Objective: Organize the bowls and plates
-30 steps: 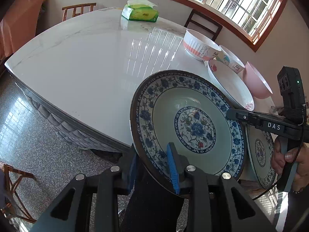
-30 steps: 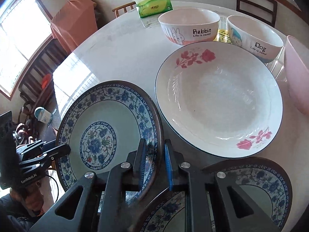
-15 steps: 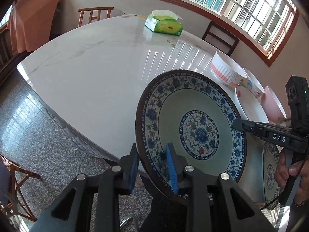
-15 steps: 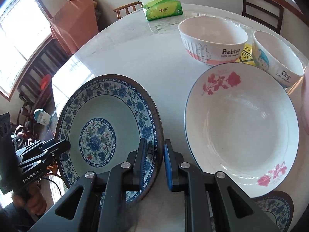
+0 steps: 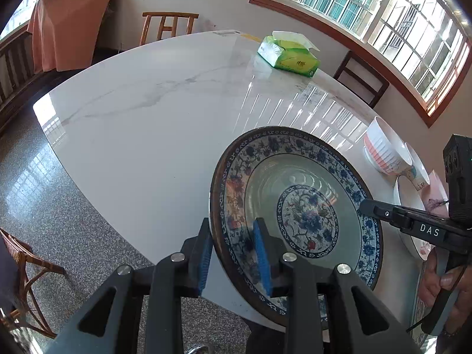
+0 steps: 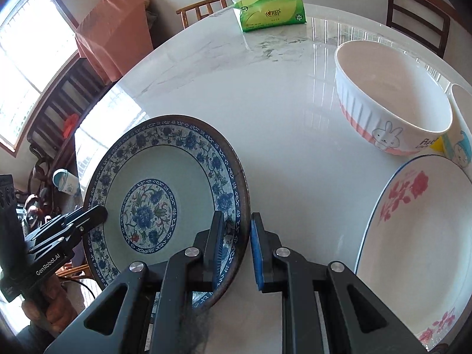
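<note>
Over the near edge of the white desk (image 5: 153,135), we carry a blue-patterned plate (image 5: 298,215) between two grippers.

Our left gripper (image 5: 233,253) and right gripper (image 6: 234,250) each straddle an opposite rim, fingers gripping it; we judge both should lower together, level, before loosening. The plate is empty, as are the rabbit bowl (image 6: 392,115), the flowered plate (image 6: 419,236) and, as far as shows, the second bowl (image 6: 463,126). A tissue pack (image 6: 271,11) sits well apart.
</note>
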`<state>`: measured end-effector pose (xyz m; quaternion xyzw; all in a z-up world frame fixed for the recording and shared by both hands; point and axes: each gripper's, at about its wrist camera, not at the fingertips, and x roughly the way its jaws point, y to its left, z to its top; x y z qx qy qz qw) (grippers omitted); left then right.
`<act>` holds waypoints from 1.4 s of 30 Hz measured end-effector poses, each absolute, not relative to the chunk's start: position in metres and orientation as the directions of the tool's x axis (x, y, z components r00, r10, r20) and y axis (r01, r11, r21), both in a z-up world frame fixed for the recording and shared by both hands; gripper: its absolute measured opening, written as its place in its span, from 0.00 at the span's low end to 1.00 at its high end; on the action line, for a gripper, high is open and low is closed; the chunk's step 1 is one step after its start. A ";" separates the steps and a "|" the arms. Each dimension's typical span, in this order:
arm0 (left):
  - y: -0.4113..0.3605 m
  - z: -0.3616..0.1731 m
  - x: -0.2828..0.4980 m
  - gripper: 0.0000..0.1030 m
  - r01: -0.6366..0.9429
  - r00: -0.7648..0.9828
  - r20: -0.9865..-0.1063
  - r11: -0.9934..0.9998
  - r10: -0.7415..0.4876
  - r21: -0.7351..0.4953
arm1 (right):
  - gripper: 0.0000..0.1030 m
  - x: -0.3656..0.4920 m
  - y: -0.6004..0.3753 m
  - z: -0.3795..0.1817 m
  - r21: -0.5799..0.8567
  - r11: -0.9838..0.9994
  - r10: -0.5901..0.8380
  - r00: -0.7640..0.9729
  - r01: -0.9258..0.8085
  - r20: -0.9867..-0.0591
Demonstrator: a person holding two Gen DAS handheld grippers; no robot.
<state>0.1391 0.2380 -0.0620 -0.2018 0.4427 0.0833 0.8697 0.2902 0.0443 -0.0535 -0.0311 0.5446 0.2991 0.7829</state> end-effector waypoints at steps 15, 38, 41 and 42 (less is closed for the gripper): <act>0.165 0.006 0.063 0.74 -0.077 0.786 -0.615 0.977 -0.063 -0.198 | 0.52 0.162 -0.112 0.027 0.357 0.848 0.521 0.488 -0.393 -0.700; -0.052 -0.055 0.111 0.74 0.288 0.455 -0.809 0.921 -0.372 -0.261 | 0.54 0.097 -0.316 -0.040 0.428 0.895 0.420 0.561 -0.126 -0.713; -0.056 -0.062 0.116 0.74 0.273 0.428 -0.822 0.921 -0.376 -0.279 | 0.52 0.103 -0.315 -0.049 0.437 0.890 0.431 0.545 -0.127 -0.719; -0.058 -0.065 0.117 0.74 0.271 0.416 -0.827 0.919 -0.379 -0.285 | 0.51 0.105 -0.314 -0.051 0.436 0.890 0.433 0.538 -0.129 -0.723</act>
